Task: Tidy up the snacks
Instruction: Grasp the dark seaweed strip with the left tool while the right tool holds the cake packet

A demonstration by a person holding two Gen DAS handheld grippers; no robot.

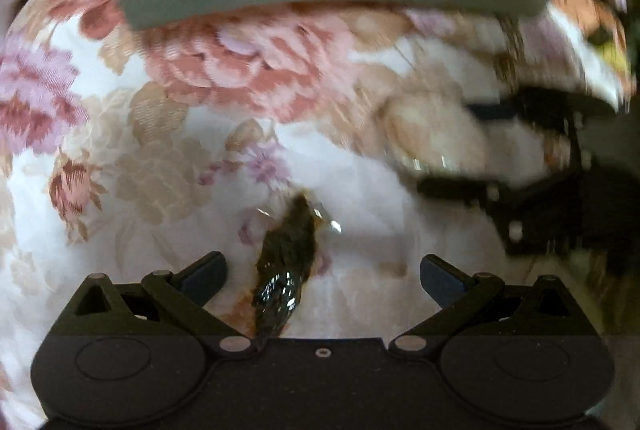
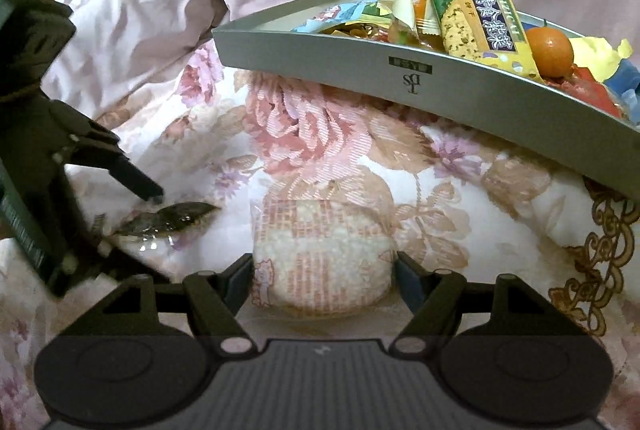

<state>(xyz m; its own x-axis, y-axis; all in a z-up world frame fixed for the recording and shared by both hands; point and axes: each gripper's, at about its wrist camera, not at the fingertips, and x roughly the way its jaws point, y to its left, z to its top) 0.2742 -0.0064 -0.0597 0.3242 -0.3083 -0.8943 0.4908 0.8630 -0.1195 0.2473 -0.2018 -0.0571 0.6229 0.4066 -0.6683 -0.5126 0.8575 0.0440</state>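
The right hand-held gripper has its jaws spread around a pale rice cracker packet, one finger at each side edge; whether the pads already press on it I cannot tell, so it reads as released. The packet lies flat on the floral bedspread, directly between and just ahead of the fingers. It looks light, with a thin slippery film over a brittle cake, so a gentle squeeze across the narrow sides, low near the bedding, should suit better than a hard pinch.

The left hand-held gripper is also released, its fingers wide on either side of a dark, glossy wrapped snack that lies on the bedspread between them. That one seems small, soft and slick; taking it across its thick middle looks safest.

Ahead of both grippers, the grey tray rests on the bed, already heaped with packets and a small orange.
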